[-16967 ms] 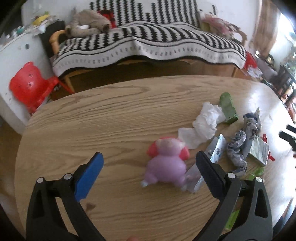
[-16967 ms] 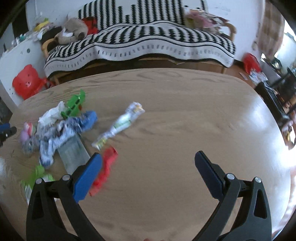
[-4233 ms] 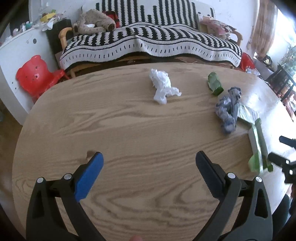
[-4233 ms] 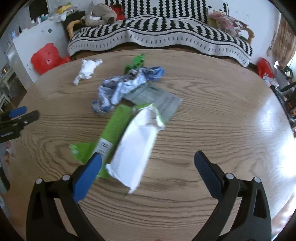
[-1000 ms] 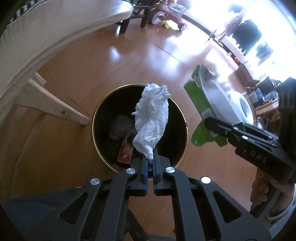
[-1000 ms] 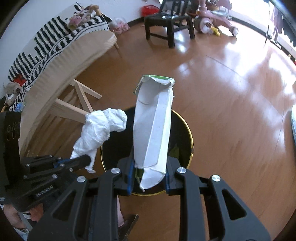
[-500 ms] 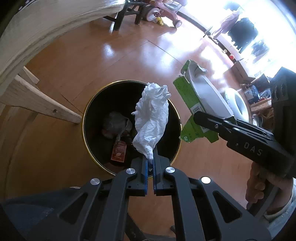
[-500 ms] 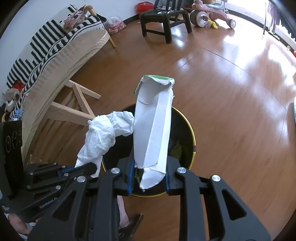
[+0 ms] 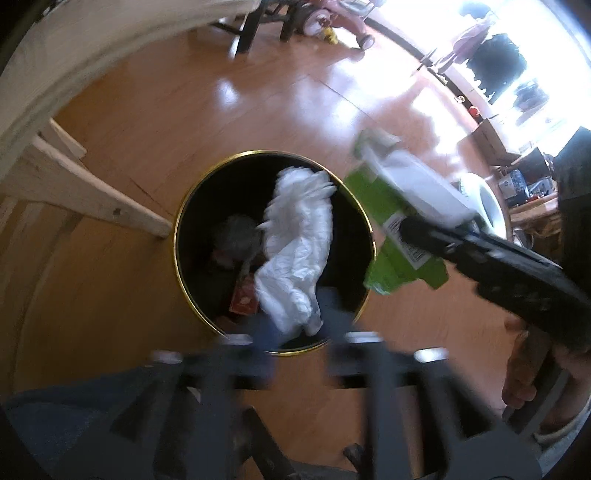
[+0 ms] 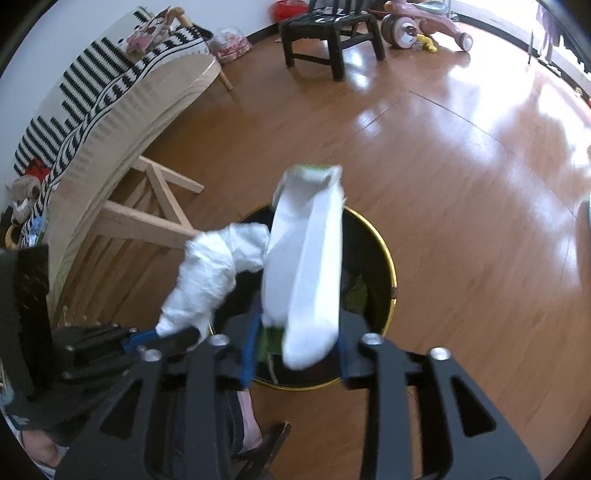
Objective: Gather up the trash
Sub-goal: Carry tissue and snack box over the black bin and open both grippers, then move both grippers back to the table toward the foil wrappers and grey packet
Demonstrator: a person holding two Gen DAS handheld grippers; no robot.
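A black trash bin with a gold rim (image 9: 177, 236) (image 10: 391, 280) stands on the wooden floor below both grippers. My left gripper (image 9: 295, 343) is blurred and its fingers are spread; the crumpled white tissue (image 9: 295, 254) (image 10: 210, 277) hangs loose over the bin mouth. My right gripper (image 10: 299, 354) has its fingers apart around the green and white carton (image 10: 306, 266) (image 9: 402, 221), which tilts over the bin. Dark trash and a red packet (image 9: 243, 299) lie inside the bin.
The wooden table's edge and leg (image 9: 74, 184) (image 10: 147, 206) stand left of the bin. A black chair (image 10: 325, 33) and a pink toy ride-on (image 10: 421, 26) stand farther off. The striped sofa (image 10: 92, 85) is at the left.
Both grippers were shut on their trash half a second ago. Now both have opened over the bin, and the tissue and carton are slipping down.
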